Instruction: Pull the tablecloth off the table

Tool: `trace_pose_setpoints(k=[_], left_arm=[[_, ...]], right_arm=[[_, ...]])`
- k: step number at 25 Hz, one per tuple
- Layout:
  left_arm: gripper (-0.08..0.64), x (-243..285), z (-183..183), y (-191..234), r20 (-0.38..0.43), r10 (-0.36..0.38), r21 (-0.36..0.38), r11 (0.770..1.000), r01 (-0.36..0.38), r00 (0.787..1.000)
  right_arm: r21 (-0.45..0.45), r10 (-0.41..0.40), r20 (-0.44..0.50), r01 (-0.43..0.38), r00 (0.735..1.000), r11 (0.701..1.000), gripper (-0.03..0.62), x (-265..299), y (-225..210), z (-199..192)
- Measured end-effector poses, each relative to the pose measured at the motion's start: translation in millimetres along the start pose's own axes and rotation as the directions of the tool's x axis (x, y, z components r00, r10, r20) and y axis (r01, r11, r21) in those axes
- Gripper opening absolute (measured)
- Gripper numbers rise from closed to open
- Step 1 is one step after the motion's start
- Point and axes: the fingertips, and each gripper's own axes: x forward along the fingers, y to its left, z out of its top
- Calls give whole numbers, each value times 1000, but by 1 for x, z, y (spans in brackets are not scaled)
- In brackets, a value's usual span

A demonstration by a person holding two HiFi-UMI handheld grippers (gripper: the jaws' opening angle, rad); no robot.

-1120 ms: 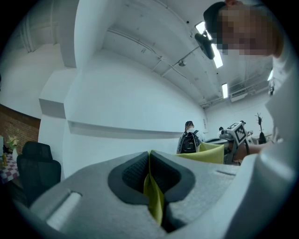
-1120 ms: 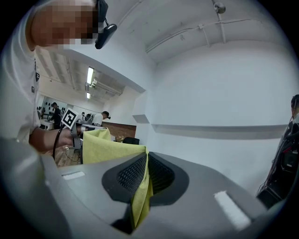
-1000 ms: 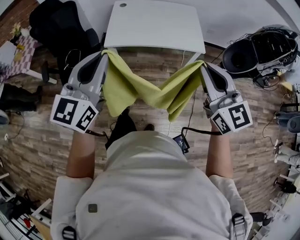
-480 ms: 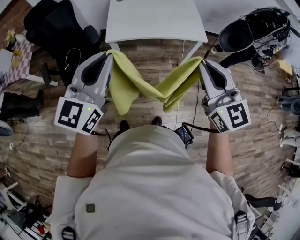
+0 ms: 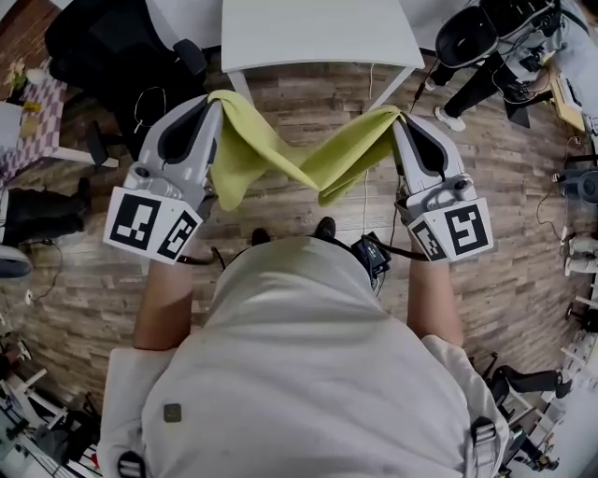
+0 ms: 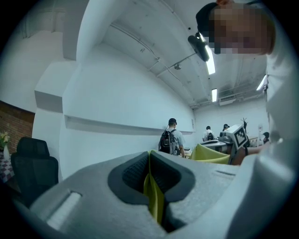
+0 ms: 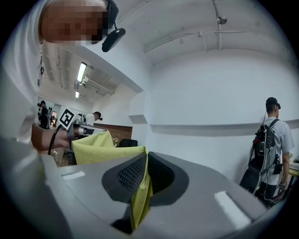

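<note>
Left claw (image 5: 220,99) and right claw (image 5: 397,115) each clamp the tablecloth (image 5: 271,149) (sagging between them).

No words, brands or numbers are showing legibly anywhere. The only printed marks are sitting on the left marker cube (image 5: 152,224) of the left claw (image 5: 220,101), at nine o'clock in the head view, and on the right marker cube (image 5: 453,233) of the right claw (image 5: 396,116), at three o'clock: black-and-white square patterns, not letters.

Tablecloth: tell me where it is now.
In the head view the tablecloth hangs between the left gripper and the right gripper, both shut on it, sagging above the floor, off the white table ahead.
</note>
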Motion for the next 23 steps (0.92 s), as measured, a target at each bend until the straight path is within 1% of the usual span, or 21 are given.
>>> trace_pose_setpoints(k=[9,17,23], left_arm=[[12,-14,-7,29,-1,23,-35,999,-23,1000],[12,-7,-8,27,11,29,-36,999,-29,1000],[12,1,-6,18,15,27,-36,999,-26,1000]], right_arm=[[5,22,-20,-22,1000,1000,20,18,20,-4],[-6,36,-12,-36,999,999,20,21,17,-1],[-6,33,-8,-33,999,999,20,15,5,1]])
